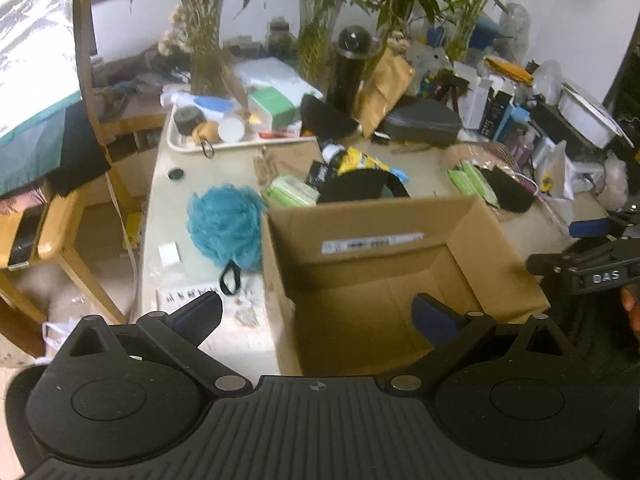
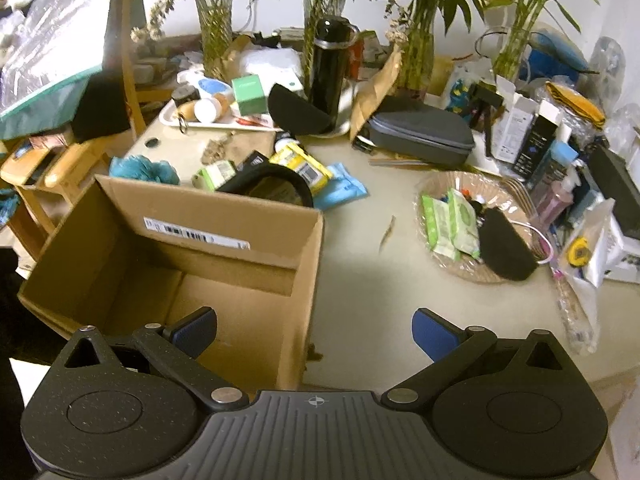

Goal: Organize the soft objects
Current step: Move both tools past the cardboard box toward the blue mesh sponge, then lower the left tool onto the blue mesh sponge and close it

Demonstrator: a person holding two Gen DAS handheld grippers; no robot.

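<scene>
Teal loofah (image 1: 226, 226) — the nearest soft thing to the box, lying ahead and left of the left claw (image 1: 316, 314), touching or just beside the box's left wall. It is a round puff with no clear long axis; its black loop (image 1: 229, 278) trails toward the claw. In the right wrist view only its top (image 2: 144, 170) shows beyond the box's far-left corner, so the left claw is judged the nearer one.

Box (image 1: 280, 256) — open, and empty as far as its floor can be seen; it sits directly ahead of and below the left claw, whose right finger hangs over the opening while the left finger is over the bare table (image 1: 168, 208). Both fingers stand spread wide, gripping nothing.

Right claw (image 2: 314, 334) — also spread and empty, straddling the box's right wall (image 2: 308, 280), left finger over the opening, right finger over bare tabletop.

Open room: a clear strip of table lies left of the loofah, close to the table's left edge. Clutter — green packs (image 1: 290, 196) and a black band (image 1: 362, 184) — crowds the far side. The likely move is a short leftward reach, then a lift over the wall.
</scene>
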